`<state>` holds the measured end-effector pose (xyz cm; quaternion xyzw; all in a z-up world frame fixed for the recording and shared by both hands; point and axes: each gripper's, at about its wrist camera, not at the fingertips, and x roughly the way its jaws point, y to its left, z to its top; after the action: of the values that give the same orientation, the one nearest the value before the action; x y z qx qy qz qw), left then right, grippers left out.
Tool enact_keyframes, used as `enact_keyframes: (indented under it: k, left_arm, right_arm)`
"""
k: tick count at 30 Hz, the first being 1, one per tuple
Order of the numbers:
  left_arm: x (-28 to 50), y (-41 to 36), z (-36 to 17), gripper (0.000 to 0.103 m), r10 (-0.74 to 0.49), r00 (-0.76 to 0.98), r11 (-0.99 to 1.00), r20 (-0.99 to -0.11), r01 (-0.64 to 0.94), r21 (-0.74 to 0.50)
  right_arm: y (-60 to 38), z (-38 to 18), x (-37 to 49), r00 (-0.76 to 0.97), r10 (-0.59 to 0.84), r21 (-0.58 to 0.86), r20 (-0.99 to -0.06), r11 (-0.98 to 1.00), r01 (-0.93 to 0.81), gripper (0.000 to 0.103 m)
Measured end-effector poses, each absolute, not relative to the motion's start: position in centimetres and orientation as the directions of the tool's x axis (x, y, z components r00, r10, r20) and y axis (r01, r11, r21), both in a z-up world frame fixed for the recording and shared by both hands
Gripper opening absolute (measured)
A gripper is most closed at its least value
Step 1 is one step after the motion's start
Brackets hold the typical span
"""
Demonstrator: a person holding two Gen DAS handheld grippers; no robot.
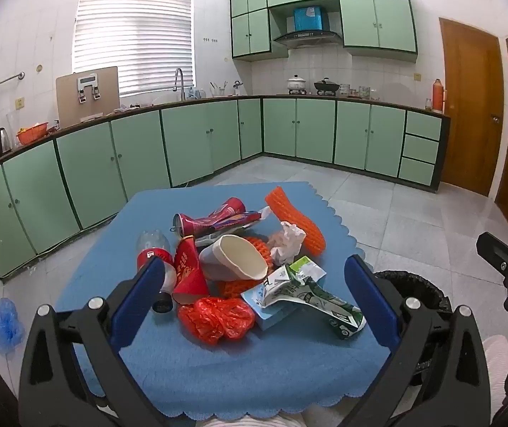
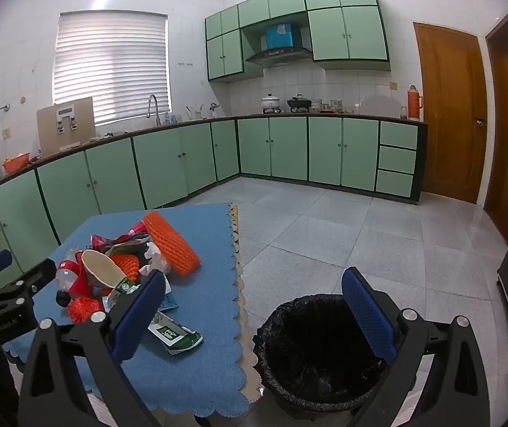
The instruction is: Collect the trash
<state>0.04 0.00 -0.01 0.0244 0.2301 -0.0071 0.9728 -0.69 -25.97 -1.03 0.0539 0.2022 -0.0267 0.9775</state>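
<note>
A small table (image 1: 218, 366) covered by a blue cloth with scalloped edges stands in a kitchen of pale green cabinets (image 1: 200, 142). A heap of trash sits on the middle of the cloth, well in from every edge, leaving a bare blue band along the near side and the right side. Grey floor tiles (image 2: 360, 235) stretch open to the right of the table and on towards two brown wooden doors (image 2: 449, 114).

In the heap, a crushed white paper cup (image 1: 234, 258) lies on its side with its mouth facing the near edge. A red-labelled clear plastic bottle (image 1: 154, 256) lies left of it, touching a red paper cone (image 1: 188, 274). A crumpled red plastic bag (image 1: 216, 316) sits nearest the near edge, just beside a flattened green-and-white carton (image 1: 310, 295). An orange foam net sleeve (image 1: 294, 224) lies at the far right, beside a crumpled white tissue (image 1: 287, 242).

A round bin lined with a black bag (image 2: 317, 352) stands on the floor just beside the table's right edge.

The left hand-held gripper (image 1: 254, 295) hovers over the near part of the heap, jaws spread wide, grasping nothing. The right hand-held gripper (image 2: 254, 313) hangs above the table edge and bin, jaws equally wide and empty.
</note>
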Motion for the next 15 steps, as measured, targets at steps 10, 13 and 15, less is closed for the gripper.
enact_keyframes:
  k: [10,13,15]
  left_arm:
    - [0.44,0.15,-0.19,0.098,0.005,0.898,0.999,-0.44,0.018,0.048]
    - [0.64,0.31,-0.26,0.098,0.006,0.899,0.999,-0.439,0.016,0.047]
    - [0.54,0.27,-0.21,0.098,0.005,0.898,0.999,-0.44,0.02,0.051]
  right_arm:
    - [-25.94,-1.0,-0.62,0.915,-0.031,0.093,-0.402,0.993,0.075,0.097]
    - [-25.97,-0.99,-0.62,0.915,-0.032,0.093,-0.403,0.993,0.075,0.097]
    - [-25.9,-1.02,-0.52,0.915,-0.031,0.093,-0.403,0.993,0.075,0.097]
